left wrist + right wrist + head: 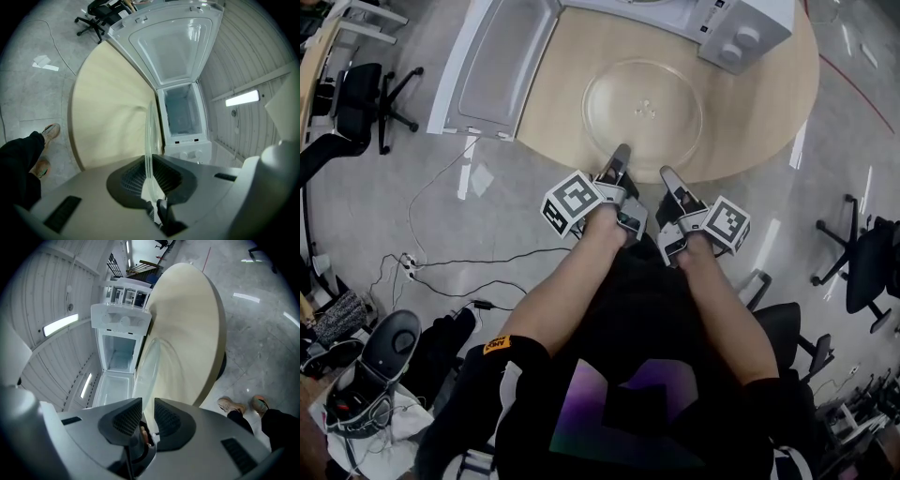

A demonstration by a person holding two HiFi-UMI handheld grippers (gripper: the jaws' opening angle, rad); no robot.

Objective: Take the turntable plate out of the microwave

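The clear glass turntable plate (pixel 642 108) lies flat on the round wooden table (pixel 769 103), in front of the white microwave (pixel 712 19), whose door (pixel 492 66) hangs open to the left. My left gripper (pixel 621 155) reaches over the plate's near rim. In the left gripper view the left gripper (pixel 149 161) is shut on the plate (pixel 151 126), whose edge runs between the jaws. My right gripper (pixel 667 174) sits at the table's near edge, just short of the rim. In the right gripper view the right gripper (pixel 147 404) stands slightly open, the plate (pixel 150 366) right ahead.
The microwave's empty cavity (pixel 183 112) faces me across the table. Office chairs stand on the floor at left (pixel 366 94) and right (pixel 862 262). Cables (pixel 441 272) trail over the floor at left. My shoes (pixel 243 405) stand by the table's near edge.
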